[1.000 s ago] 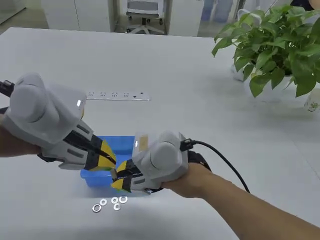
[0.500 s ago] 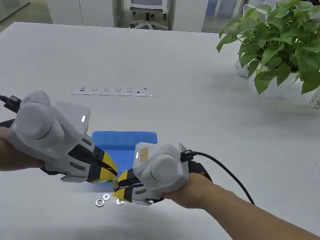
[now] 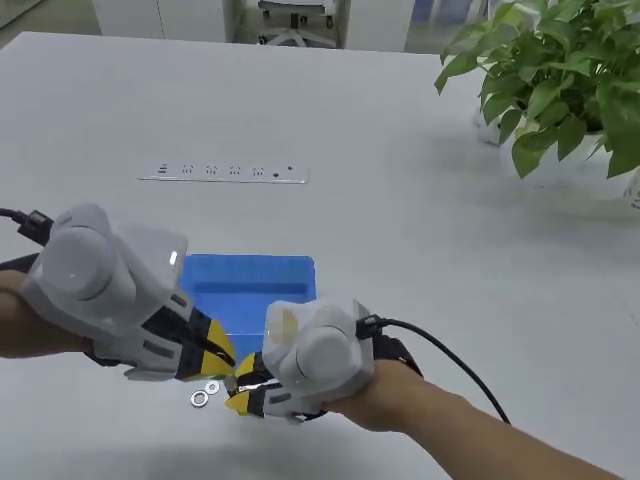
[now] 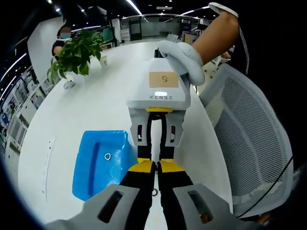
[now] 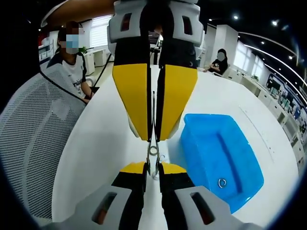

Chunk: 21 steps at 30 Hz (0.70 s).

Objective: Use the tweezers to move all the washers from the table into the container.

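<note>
- Two washers (image 3: 200, 399) lie loose on the white table (image 3: 400, 200), close together, just off the near edge of the container (image 3: 250, 285) and beside the gripper tips.
- In the right gripper view another washer (image 5: 153, 150) sits right at the thin metal tips of the tweezers (image 5: 152, 164). I cannot tell whether it is pinched or only lying flat on the table there.
- One washer (image 5: 222, 182) lies on the floor of the container, a shallow blue tray that stands open on the table.
- The right gripper (image 3: 240, 388) has its jaws drawn almost together, with the slim metal of the tweezers held between them. It is tipped down at the loose washers, and a hand (image 3: 385, 385) is wrapped around its body.
- The left gripper (image 3: 222, 360) meets it nose to nose from the left. Its yellow jaws are closed to a narrow slit, and I cannot tell whether the tweezers reach into that slit.
- A black cable (image 3: 450, 350) runs from the right gripper back over the wrist.
- Farther up the table a white power strip (image 3: 222, 173) lies flat, well apart from the container.
- A leafy green plant (image 3: 560, 80) stands at the far right corner of the table.
- A mesh-backed chair (image 5: 38, 143) stands off the table's edge.
</note>
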Tool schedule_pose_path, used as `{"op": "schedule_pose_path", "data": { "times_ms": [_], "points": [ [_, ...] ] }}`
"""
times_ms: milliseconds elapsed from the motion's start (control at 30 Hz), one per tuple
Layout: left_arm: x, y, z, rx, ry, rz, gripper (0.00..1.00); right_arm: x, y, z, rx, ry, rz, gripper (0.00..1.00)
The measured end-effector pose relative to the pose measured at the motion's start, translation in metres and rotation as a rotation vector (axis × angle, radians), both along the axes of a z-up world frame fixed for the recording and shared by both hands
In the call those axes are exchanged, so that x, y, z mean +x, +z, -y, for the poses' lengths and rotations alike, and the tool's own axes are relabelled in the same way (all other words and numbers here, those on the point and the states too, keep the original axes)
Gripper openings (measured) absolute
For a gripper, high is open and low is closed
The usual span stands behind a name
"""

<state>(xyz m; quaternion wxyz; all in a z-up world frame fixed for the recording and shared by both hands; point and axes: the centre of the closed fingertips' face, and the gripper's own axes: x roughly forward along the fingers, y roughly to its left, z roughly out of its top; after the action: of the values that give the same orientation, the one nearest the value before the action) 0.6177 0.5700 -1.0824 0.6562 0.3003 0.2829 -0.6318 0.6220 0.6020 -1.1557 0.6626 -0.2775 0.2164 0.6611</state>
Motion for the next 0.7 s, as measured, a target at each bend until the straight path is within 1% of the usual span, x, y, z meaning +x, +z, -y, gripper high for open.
{"op": "schedule_pose_path", "data": {
  "times_ms": [200,233,267,333,500,567,600,700],
  "points": [
    [0.001,-0.005,-0.001,0.005,0.000,-0.004,0.06,0.001,-0.003,0.000,0.001,-0.001,-0.008,0.12],
    [0.001,-0.004,0.000,-0.004,0.007,-0.010,0.06,0.001,-0.003,0.000,0.003,-0.002,-0.009,0.12],
    [0.002,-0.004,0.000,-0.007,0.006,-0.007,0.06,0.002,-0.004,-0.001,0.005,-0.004,-0.013,0.12],
    [0.004,-0.004,0.001,-0.013,0.013,-0.012,0.06,0.002,-0.005,0.000,0.004,-0.005,-0.017,0.12],
    [0.006,-0.004,0.000,-0.015,0.019,-0.021,0.06,0.002,-0.005,0.000,0.003,-0.005,-0.020,0.12],
    [0.007,-0.004,0.000,-0.021,0.024,-0.031,0.06,0.002,-0.006,0.001,0.003,-0.009,-0.023,0.12],
    [0.008,-0.004,0.000,-0.021,0.025,-0.028,0.06,0.003,-0.007,0.001,0.002,-0.013,-0.026,0.12],
    [0.010,-0.004,0.000,-0.020,0.028,-0.033,0.06,0.004,-0.007,0.001,0.000,-0.020,-0.024,0.12]
  ]
}}
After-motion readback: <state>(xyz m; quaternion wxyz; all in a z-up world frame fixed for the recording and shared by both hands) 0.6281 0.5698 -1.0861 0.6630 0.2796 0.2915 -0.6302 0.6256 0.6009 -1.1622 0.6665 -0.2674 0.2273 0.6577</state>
